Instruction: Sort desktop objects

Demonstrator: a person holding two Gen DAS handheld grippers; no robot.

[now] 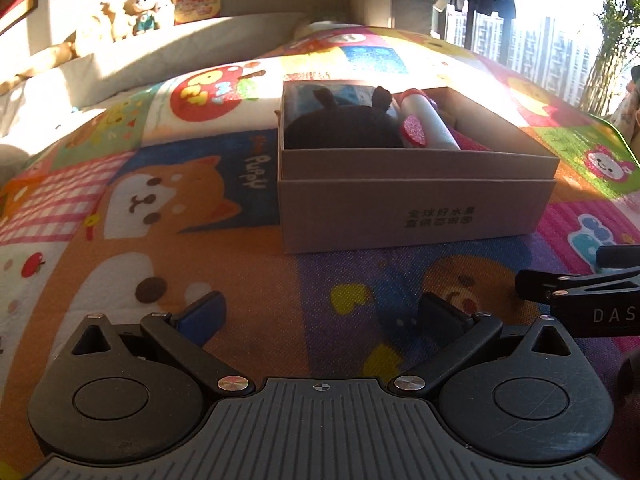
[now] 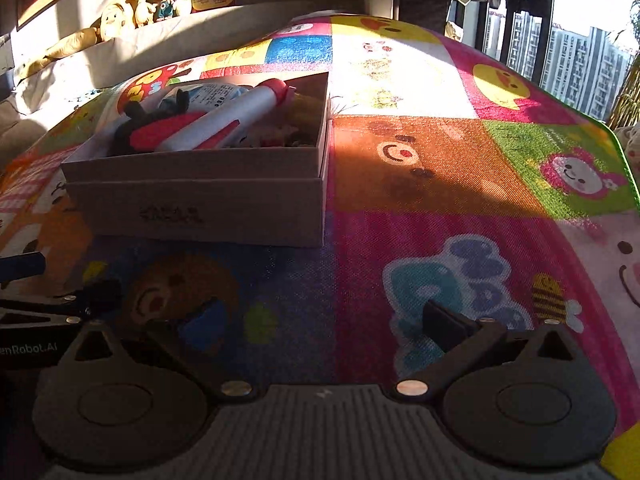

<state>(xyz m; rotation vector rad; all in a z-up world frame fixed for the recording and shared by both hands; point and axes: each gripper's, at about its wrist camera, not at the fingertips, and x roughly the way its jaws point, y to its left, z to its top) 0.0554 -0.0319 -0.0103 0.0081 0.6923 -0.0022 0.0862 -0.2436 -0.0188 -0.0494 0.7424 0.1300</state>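
A brown cardboard box (image 1: 416,208) stands on the cartoon play mat, straight ahead in the left wrist view. Inside lie a dark plush toy (image 1: 344,128), a white tube with red ends (image 1: 428,120) and a blue packet (image 1: 352,94). My left gripper (image 1: 322,316) hovers open over the mat in front of the box, nothing between its fingers. In the right wrist view the same box (image 2: 200,208) sits ahead to the left, holding the white tube (image 2: 224,118) and plush toy (image 2: 132,128). My right gripper (image 2: 324,320) is open and empty over the mat.
The colourful play mat (image 2: 440,184) spreads wide to the right of the box. Stuffed toys (image 1: 140,12) line a ledge at the back left above grey cushions (image 1: 180,48). A window with plants (image 2: 580,52) is at the right. The right gripper's fingers (image 1: 576,284) show at the left view's right edge.
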